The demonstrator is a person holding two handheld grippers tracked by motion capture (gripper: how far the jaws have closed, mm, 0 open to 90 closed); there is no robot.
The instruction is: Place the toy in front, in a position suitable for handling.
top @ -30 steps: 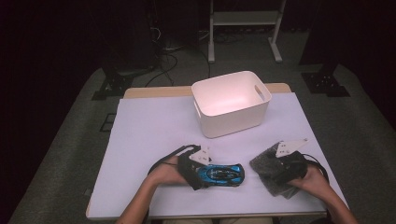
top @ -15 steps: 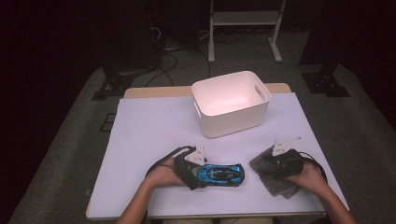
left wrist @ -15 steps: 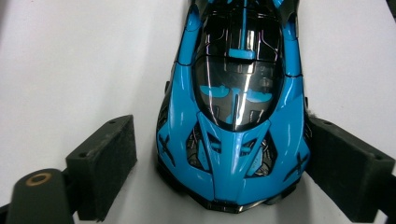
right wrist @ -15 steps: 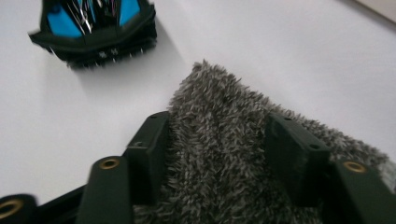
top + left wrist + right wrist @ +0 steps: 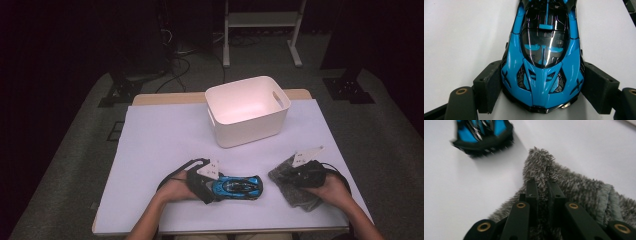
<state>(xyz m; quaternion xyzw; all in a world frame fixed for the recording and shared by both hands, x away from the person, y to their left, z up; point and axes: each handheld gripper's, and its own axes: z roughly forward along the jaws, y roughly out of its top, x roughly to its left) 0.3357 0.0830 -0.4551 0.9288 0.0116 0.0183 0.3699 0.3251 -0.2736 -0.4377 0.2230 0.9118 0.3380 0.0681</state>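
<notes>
A blue toy car [image 5: 239, 186] lies on the white table near the front edge. My left gripper [image 5: 219, 188] reaches in from its left end. In the left gripper view the car [image 5: 544, 50] sits nose-first between the black pads [image 5: 487, 87]. The jaws have just been closing and both pads touch the car's sides, so my left gripper [image 5: 542, 92] is shut on it. To the right a grey fuzzy cloth [image 5: 300, 200] lies crumpled. My right gripper [image 5: 290, 176] rests on it. Its jaws have just been closing, and my right gripper [image 5: 543, 187] is shut on a pinched fold of the cloth [image 5: 579, 187].
A white plastic bin [image 5: 247, 130] with handle cut-outs stands empty at the back middle of the table. The table's front edge is close under both forearms. The car's tail [image 5: 482, 137] shows beyond the cloth in the right gripper view.
Both hands have kept their places in the high view. The right gripper's grey plate has shifted very slightly over the cloth. The car has not moved.
</notes>
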